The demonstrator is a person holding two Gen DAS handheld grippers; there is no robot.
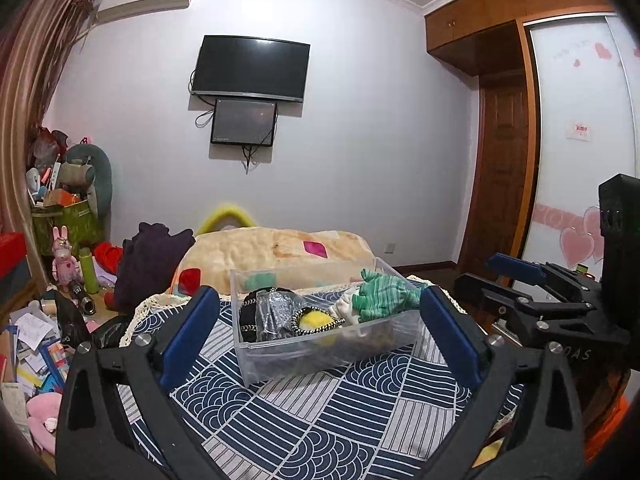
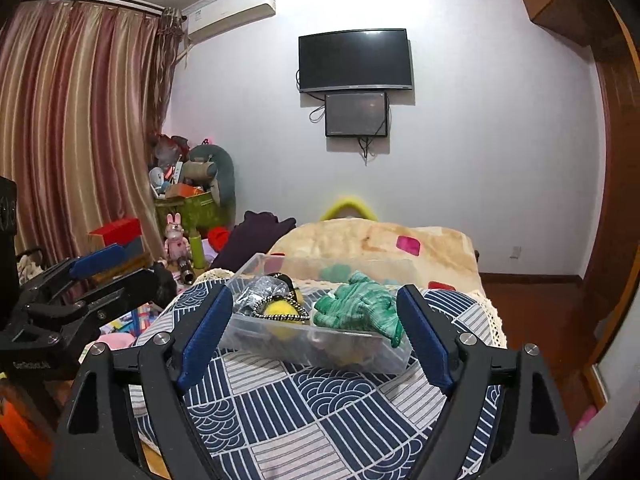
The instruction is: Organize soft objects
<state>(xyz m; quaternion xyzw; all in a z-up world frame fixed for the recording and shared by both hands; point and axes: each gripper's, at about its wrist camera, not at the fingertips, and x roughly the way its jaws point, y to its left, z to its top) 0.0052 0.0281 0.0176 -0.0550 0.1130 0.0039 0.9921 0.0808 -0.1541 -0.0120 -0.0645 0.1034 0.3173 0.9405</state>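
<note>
A clear plastic bin (image 1: 320, 356) (image 2: 360, 360) stands on a round table with a navy and white patterned cloth (image 1: 320, 420) (image 2: 320, 412). Inside lie a green striped glove (image 1: 380, 296) (image 2: 360, 306), a yellow and black pouch (image 1: 316, 320) (image 2: 280, 312), a silvery black bag (image 1: 276, 312) (image 2: 256, 296) and a white cloth (image 1: 344, 308). My left gripper (image 1: 320, 332) is open and empty, held in front of the bin. My right gripper (image 2: 316, 336) is open and empty, also in front of the bin. Each gripper shows at the other view's edge.
A beige blanket with coloured patches (image 1: 272, 252) (image 2: 380, 244) lies behind the table, with dark purple clothing (image 1: 152, 260) (image 2: 256, 236) to its left. Toys, boxes and papers clutter the floor at left (image 1: 48, 280) (image 2: 180, 220). A wardrobe (image 1: 576, 140) stands at right.
</note>
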